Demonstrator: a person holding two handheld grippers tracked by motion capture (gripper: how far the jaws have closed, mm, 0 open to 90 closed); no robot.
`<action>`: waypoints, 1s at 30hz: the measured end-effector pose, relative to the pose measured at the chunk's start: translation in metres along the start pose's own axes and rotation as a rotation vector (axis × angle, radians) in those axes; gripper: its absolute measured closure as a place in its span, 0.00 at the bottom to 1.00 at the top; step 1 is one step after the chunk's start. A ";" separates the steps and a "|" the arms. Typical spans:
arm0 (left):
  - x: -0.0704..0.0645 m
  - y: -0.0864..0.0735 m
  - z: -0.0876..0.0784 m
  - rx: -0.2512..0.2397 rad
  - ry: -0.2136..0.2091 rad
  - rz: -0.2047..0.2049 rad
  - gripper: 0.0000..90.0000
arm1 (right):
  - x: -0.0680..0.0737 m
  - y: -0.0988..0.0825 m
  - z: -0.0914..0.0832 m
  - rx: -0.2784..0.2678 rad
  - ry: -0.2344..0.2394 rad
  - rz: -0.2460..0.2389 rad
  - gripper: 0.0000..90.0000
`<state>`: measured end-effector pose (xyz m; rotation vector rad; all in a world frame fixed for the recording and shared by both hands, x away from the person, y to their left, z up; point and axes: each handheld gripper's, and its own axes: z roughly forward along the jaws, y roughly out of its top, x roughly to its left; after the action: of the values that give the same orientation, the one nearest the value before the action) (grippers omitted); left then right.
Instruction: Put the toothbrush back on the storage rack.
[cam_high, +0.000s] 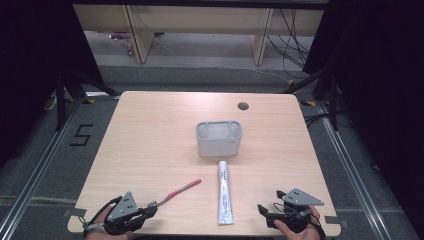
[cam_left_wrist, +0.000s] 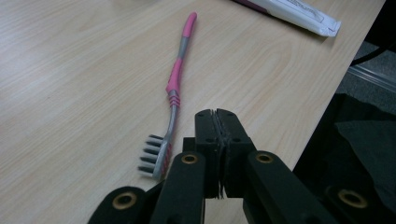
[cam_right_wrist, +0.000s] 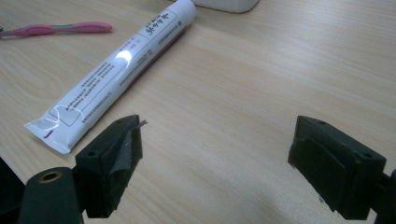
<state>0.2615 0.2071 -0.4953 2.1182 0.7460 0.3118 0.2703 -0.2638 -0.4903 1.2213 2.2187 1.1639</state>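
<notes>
Left gripper (cam_high: 150, 211) at near-left corner of tabletop (cam_high: 150, 130), jaws together, nothing between them. Pink toothbrush (cam_left_wrist: 172, 100) lies flat just beside jaws, bristle head nearest near edge, handle angling toward tabletop centre. Right gripper (cam_right_wrist: 215, 163) at near-right corner, jaws wide apart over bare wood. White toothpaste tube (cam_high: 224, 192) between grippers, crimped end close to near edge. Grey holder (cam_high: 219, 138) at tabletop centre. Far half, left and right margins open.

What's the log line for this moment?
left gripper: shut, empty, beside toothbrush | right gripper: open, empty | toothpaste tube: flat on table
</notes>
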 end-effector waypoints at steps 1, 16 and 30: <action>0.000 0.001 0.001 0.012 -0.003 0.006 0.99 | 0.000 0.000 0.000 0.002 0.003 -0.001 0.19; 0.011 0.008 0.022 0.076 -0.001 0.002 0.99 | 0.004 0.000 0.000 0.018 0.020 0.022 0.21; 0.016 0.006 0.027 0.119 0.021 0.013 0.99 | 0.002 0.000 0.000 0.006 0.019 -0.011 0.21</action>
<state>0.2893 0.1971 -0.5073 2.2355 0.7799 0.3040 0.2691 -0.2626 -0.4898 1.2034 2.2409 1.1704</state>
